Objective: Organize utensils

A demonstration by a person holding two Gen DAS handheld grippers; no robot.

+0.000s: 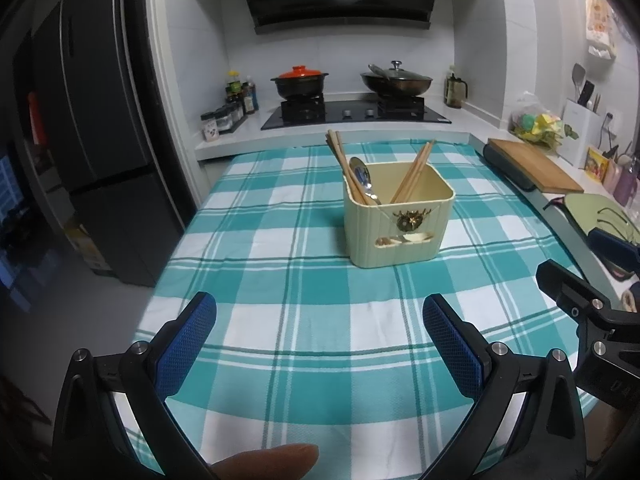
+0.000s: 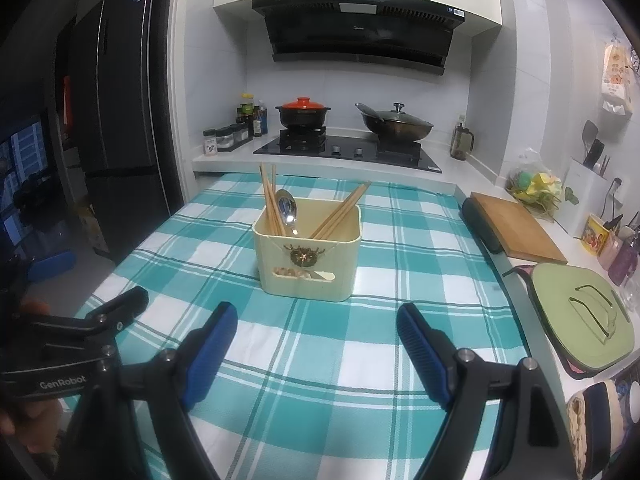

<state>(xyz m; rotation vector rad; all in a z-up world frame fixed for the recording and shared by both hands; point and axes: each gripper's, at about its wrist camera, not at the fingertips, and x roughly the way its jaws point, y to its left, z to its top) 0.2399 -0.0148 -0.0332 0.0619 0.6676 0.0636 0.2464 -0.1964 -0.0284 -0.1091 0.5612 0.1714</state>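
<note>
Nearest, left gripper (image 1: pixel 320 344) and right gripper (image 2: pixel 316 344): fingers spread wide, nothing between them, hovering over the checked tabletop (image 1: pixel 280 360). No loose utensils visible on the cloth. Farther off, near the middle, cream holder (image 1: pixel 398 220) standing upright. Inside: chopsticks (image 1: pixel 340 160) leaning left, a second chopstick bundle (image 1: pixel 416 172) leaning right, long axes steeply up, tips down; spoon (image 1: pixel 360 174) bowl up. Sorting seemingly done or nearly so.
</note>
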